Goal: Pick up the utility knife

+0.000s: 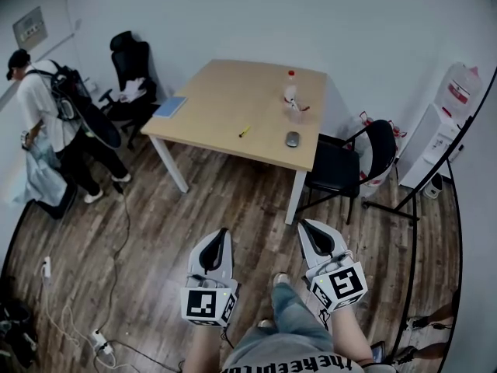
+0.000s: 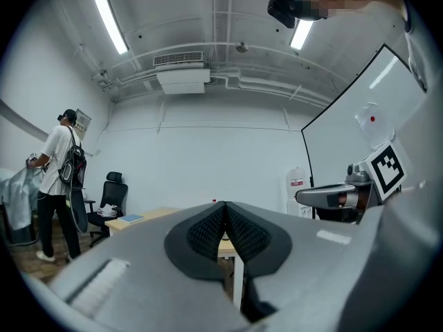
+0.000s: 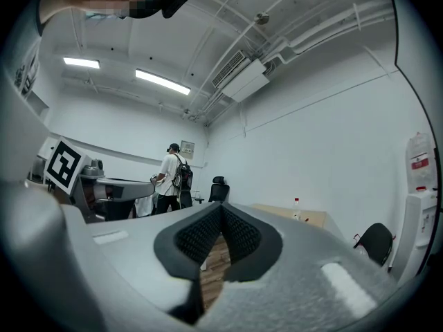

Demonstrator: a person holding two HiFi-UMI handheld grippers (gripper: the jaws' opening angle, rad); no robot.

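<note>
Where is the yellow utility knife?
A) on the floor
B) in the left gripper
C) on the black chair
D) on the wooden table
D: the utility knife lies on the table; the left gripper and right gripper are both shut, empty, short of it.

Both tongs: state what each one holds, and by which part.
Nothing is held. The left tongs and right tongs are both shut and empty; the utility knife lies untouched on the table.

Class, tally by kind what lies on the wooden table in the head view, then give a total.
Bottle: 1
Blue book: 1
Yellow utility knife: 1
Grey computer mouse: 1
Small item with a red part, kind unclear: 1
Total: 5
</note>
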